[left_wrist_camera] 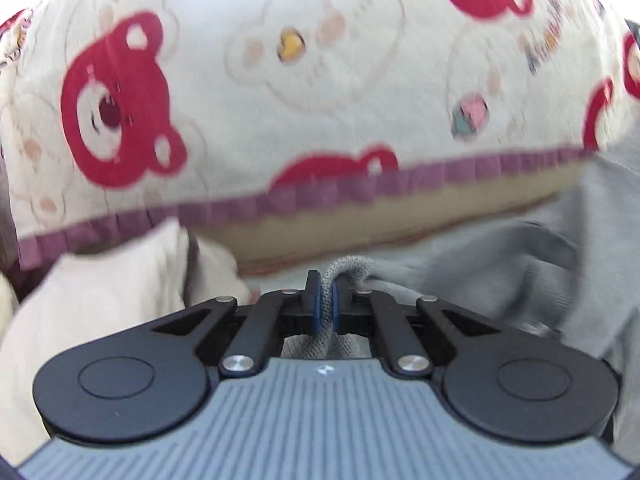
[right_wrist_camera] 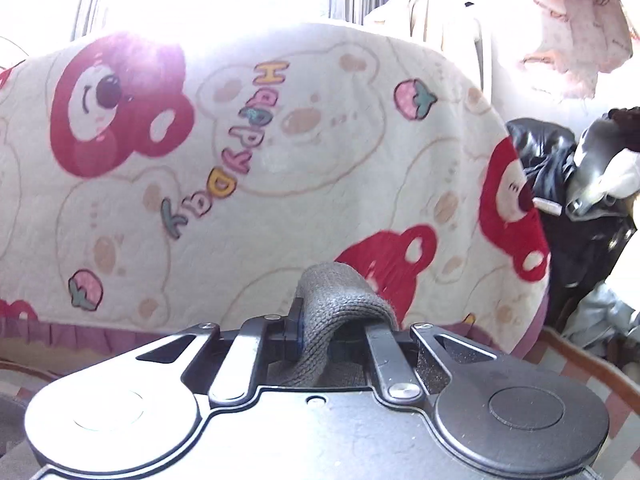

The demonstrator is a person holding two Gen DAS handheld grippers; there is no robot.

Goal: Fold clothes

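The left gripper [left_wrist_camera: 325,302] pinches the grey knit garment [left_wrist_camera: 520,248] by its ribbed edge. The right gripper [right_wrist_camera: 338,330] pinches it too. It hangs between the 2, soft, light, floppy; edges hold best.

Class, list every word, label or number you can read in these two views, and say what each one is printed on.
"HAPPY DAY": coloured letters on the bear-print blanket, running diagonally in the right wrist view.
Coloured lettering on the same blanket at the upper right of the left wrist view: too blurred to read.
No other text is readable.
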